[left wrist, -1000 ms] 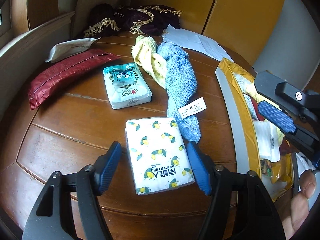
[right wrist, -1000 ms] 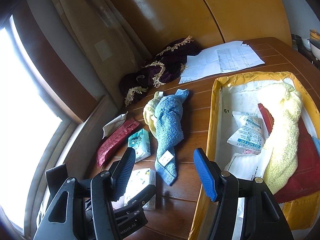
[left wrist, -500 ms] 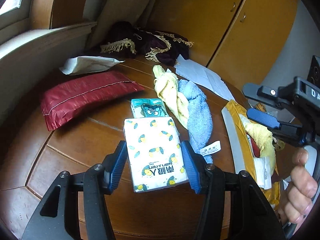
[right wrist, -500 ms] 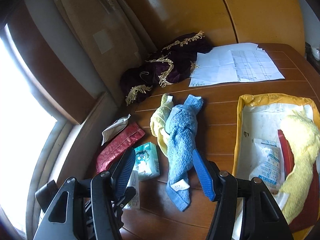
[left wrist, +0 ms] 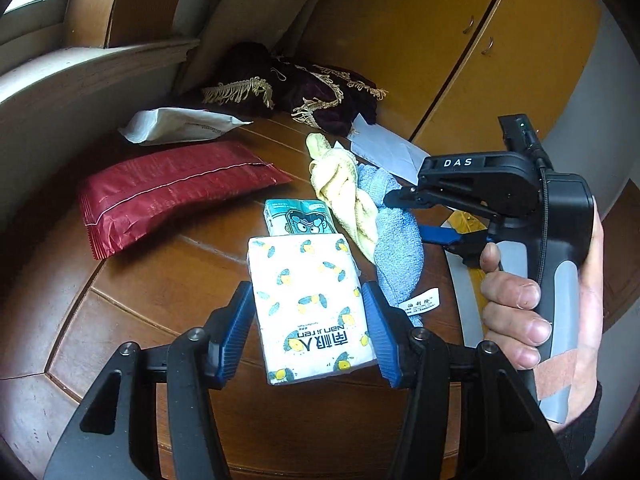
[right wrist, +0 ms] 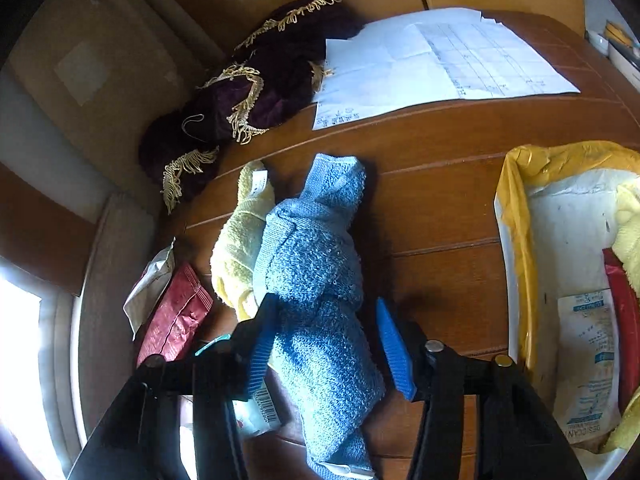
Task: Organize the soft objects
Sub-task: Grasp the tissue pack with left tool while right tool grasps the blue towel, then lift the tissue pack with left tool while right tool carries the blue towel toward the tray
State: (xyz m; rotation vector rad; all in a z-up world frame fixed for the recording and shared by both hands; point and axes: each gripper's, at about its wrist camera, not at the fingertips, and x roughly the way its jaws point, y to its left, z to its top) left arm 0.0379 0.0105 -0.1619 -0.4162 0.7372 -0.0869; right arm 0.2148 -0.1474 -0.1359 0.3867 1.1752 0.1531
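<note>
**Tissue pack in my left claw, blue towel between the fingers of my right**

My left claw [left wrist: 310,312] is gripping the white tissue pack [left wrist: 310,304] with the lemon print, both blue pads pressing on its long sides; whether the pack is resting on the wooden counter [left wrist: 168,264] or lifted just clear of it, I cannot tell. Just beyond the pack, at 12 o'clock, the small teal tissue packet [left wrist: 298,220] is lying flat. At 10 o'clock the red pouch [left wrist: 168,188] is lying on the counter, with a white pouch [left wrist: 180,126] beyond it.

My right claw [right wrist: 326,344] is standing wide, its fingers straddling the blue towel [right wrist: 316,276] with a gap on the right side. The yellow towel [right wrist: 242,240] is lying against the blue one at 11 o'clock, the two twisted together. At 3 o'clock the yellow-lined bin [right wrist: 516,208] is holding a white desiccant packet [right wrist: 588,356]. At 12 o'clock, papers [right wrist: 436,60] are lying beside a dark fringed cloth [right wrist: 248,96].

In the left view, my right hand [left wrist: 536,308] is wrapping around the right handle.
</note>
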